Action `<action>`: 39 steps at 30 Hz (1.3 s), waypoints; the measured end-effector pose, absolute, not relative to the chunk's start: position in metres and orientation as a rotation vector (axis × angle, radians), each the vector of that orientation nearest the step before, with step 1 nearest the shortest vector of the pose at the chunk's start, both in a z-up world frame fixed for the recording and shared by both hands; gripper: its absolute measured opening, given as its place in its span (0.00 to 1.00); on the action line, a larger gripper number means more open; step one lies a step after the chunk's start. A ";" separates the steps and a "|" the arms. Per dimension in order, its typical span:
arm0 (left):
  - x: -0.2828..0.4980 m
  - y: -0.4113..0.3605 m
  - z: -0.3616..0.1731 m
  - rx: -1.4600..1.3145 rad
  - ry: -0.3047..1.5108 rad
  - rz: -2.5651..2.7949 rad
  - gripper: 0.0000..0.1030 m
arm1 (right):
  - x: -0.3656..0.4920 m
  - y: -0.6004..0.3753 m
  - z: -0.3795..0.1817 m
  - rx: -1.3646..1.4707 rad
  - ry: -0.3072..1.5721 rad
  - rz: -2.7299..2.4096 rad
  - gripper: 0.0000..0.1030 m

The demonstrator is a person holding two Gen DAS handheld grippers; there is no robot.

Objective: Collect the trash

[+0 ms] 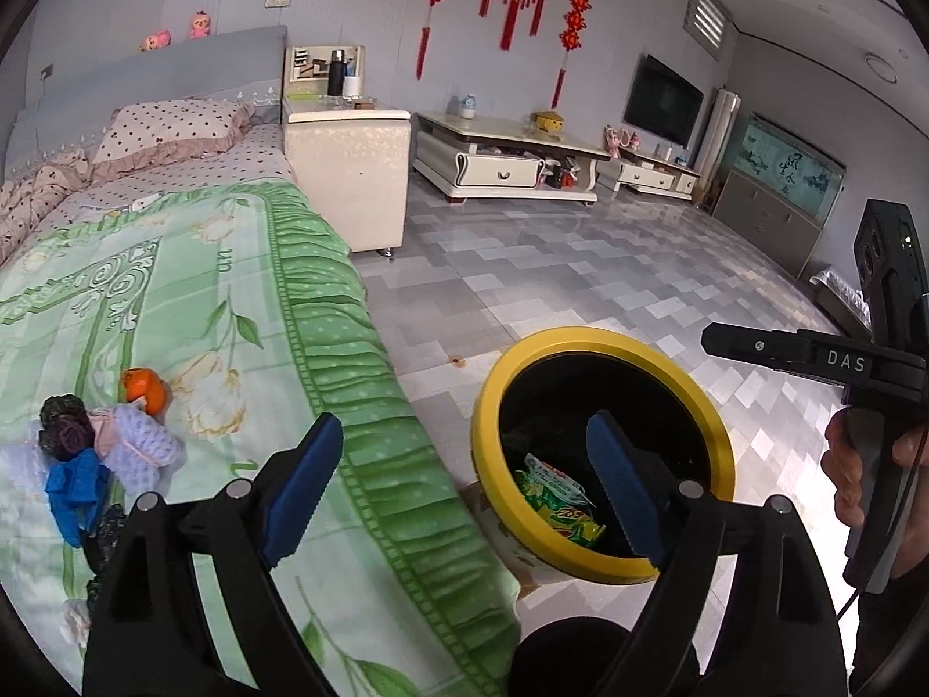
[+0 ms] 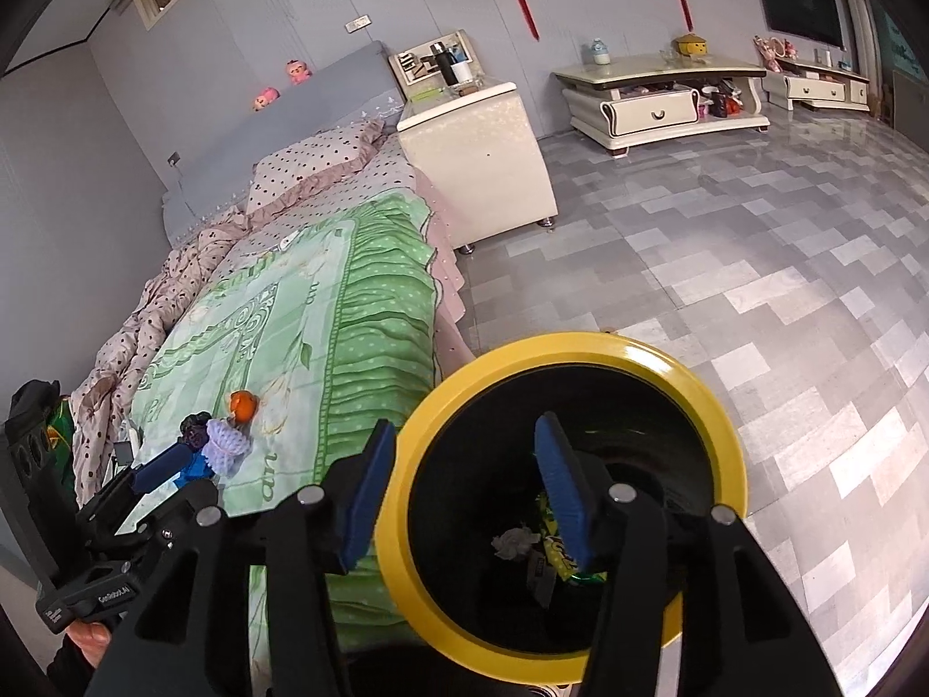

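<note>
Hovering beside the yellow-rimmed bin [image 1: 604, 459], both claws gaped empty. Remaining trash [image 1: 104, 441] lay on the green bedspread [image 1: 232, 302], leftward of the left gripper [image 1: 464, 482], the nearer one.

Right gripper [image 2: 464, 485]: blue-padded jaws held wide apart, nothing between them; one pad is seen over the yellow-rimmed trash bin [image 2: 714, 401], the other beside its rim.

Bin contents: a green snack wrapper [image 2: 551, 546] and a crumpled white paper [image 2: 514, 543] are seen on the dark bottom.

Bed [image 2: 348, 313], just beside the bin: covered with a green floral blanket. On it are grouped an orange fruit [image 2: 242, 405], a lavender foam net [image 2: 226, 441], a dark mesh piece [image 2: 194, 430] and a blue scrap [image 2: 197, 467].

Left gripper [image 2: 157, 473]: seen at the lower left, by the blue scrap; jaw state not discernible.
</note>
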State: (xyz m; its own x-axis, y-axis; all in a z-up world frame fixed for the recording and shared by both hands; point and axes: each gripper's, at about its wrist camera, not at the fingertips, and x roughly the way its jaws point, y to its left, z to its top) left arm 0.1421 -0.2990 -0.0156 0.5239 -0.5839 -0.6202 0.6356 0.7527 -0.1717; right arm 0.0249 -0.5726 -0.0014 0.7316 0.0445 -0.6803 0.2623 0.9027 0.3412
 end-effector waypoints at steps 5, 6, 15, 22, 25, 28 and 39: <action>0.141 -0.253 -0.005 0.075 0.680 -0.664 0.81 | 0.038 -0.542 0.010 0.405 0.746 -0.068 0.53; 0.142 -0.243 -0.003 0.072 0.675 -0.651 0.81 | 0.042 -0.535 0.012 0.400 0.749 -0.055 0.54; 0.136 -0.155 0.009 0.052 0.645 -0.523 0.81 | 0.078 -0.468 0.028 0.342 0.752 0.047 0.60; 0.131 -0.093 0.000 0.026 0.662 -0.428 0.81 | 0.113 -0.408 0.026 0.292 0.782 0.137 0.64; 0.133 -0.072 -0.007 0.018 0.678 -0.394 0.81 | 0.129 -0.383 0.022 0.258 0.792 0.169 0.64; 0.135 -0.053 -0.017 0.006 0.699 -0.366 0.81 | 0.143 -0.360 0.014 0.238 0.812 0.203 0.64; 0.142 -0.012 -0.062 -0.024 0.784 -0.316 0.81 | 0.197 -0.300 -0.029 0.196 0.922 0.265 0.64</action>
